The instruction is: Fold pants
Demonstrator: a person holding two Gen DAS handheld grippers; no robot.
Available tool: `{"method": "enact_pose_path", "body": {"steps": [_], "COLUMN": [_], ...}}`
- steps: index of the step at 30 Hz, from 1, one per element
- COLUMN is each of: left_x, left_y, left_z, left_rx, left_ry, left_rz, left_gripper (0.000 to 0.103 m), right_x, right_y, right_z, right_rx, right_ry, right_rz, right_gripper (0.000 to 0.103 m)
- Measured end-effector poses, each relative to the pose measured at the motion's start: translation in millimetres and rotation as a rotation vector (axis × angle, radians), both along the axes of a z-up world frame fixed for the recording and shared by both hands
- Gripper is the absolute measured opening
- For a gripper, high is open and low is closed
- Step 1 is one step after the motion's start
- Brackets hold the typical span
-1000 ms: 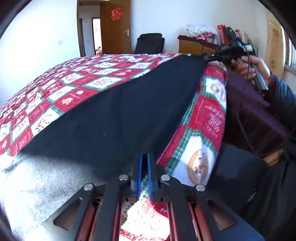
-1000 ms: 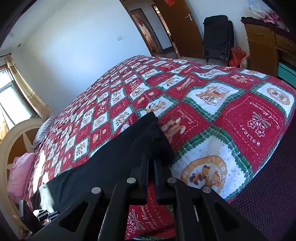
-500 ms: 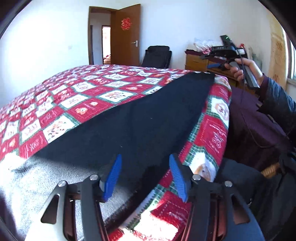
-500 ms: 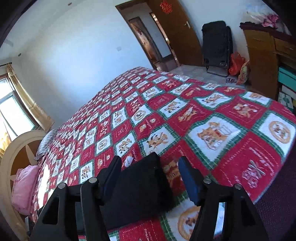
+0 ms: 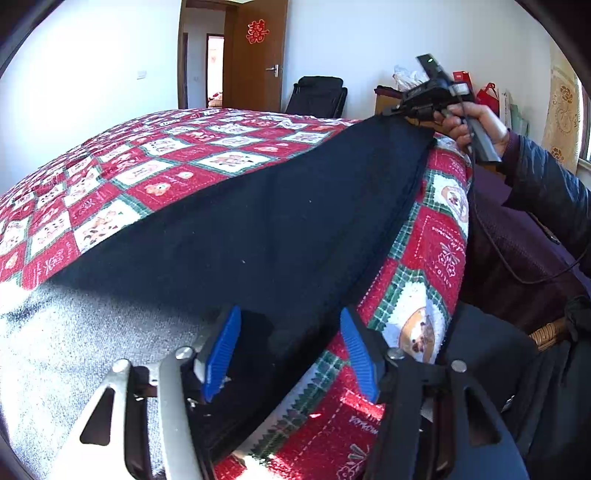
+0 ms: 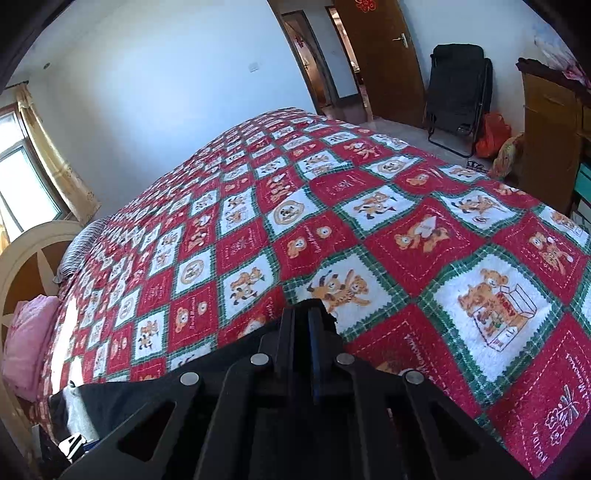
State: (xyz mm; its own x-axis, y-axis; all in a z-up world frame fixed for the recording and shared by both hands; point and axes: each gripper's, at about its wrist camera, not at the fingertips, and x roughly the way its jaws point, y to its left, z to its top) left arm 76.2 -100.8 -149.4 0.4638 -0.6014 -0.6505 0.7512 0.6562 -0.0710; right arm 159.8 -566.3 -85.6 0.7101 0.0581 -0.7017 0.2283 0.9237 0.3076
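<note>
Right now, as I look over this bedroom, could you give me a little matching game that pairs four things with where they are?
Things:
1. pants
2. folding chair
3. pink pillow
4. red paper ornament

Places:
A. on the door
B. next to the headboard
C. laid out along the near edge of the quilt
D. by the wall, beside the door

Pairs: 1-C, 2-D, 3-B, 4-A.
</note>
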Motion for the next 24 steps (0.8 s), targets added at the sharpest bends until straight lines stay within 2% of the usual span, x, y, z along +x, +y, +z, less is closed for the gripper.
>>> {"method": "enact_pose_path", "body": {"steps": [1, 2, 4, 6, 8, 12, 15, 18, 21, 24], "left_x": [-1, -2, -3, -4, -6, -9, -9, -9, -4, 1], "left_y": [-1, -1, -1, 1, 1, -6, -12, -14, -10, -5], "left_z": [0, 0, 0, 0, 0, 1, 1, 0, 1, 1], "left_rx": [0.006, 0.012, 0.019, 0.017, 0.021, 0.034, 0.057, 0.075, 0.048, -0.003], "left_ry": [-0.005, -0.011, -0.017, -0.015, -0.024, -0.045, -0.065, -0.077, -0.054, -0.015], "left_rz": [0.001, 0.001, 0.001, -0.002, 0.003, 0.007, 0.007, 0.008, 0.017, 0.028], "left_gripper": [0.061, 0.061, 0.061, 0.062, 0.062, 0.062, 0.062, 0.062, 0.062, 0.062], "right_x": [4, 5, -5, -28, -54, -84, -95, -99, -100, -100], "right_y": [-2, -3, -4, -5, 3, 65, 121, 167, 199, 224], "right_z": [-8, -11, -6, 9, 23, 33, 18, -5, -24, -38], "right_rx": [-0.014, -0.045, -0.112, -0.116, -0.087, -0.151, -0.281, -0.402, -0.456, -0.555], "right_ry": [0.040, 0.060, 0.044, -0.021, -0.071, -0.061, -0.020, 0.020, 0.043, 0.037], "right_rz": [-0.011, -0.029, -0.073, -0.088, -0.045, 0.194, 0.371, 0.501, 0.608, 0.662], "right_gripper": [0.012, 0.028, 0.049, 0.049, 0.049, 0.049, 0.049, 0.049, 0.049, 0.049]}}
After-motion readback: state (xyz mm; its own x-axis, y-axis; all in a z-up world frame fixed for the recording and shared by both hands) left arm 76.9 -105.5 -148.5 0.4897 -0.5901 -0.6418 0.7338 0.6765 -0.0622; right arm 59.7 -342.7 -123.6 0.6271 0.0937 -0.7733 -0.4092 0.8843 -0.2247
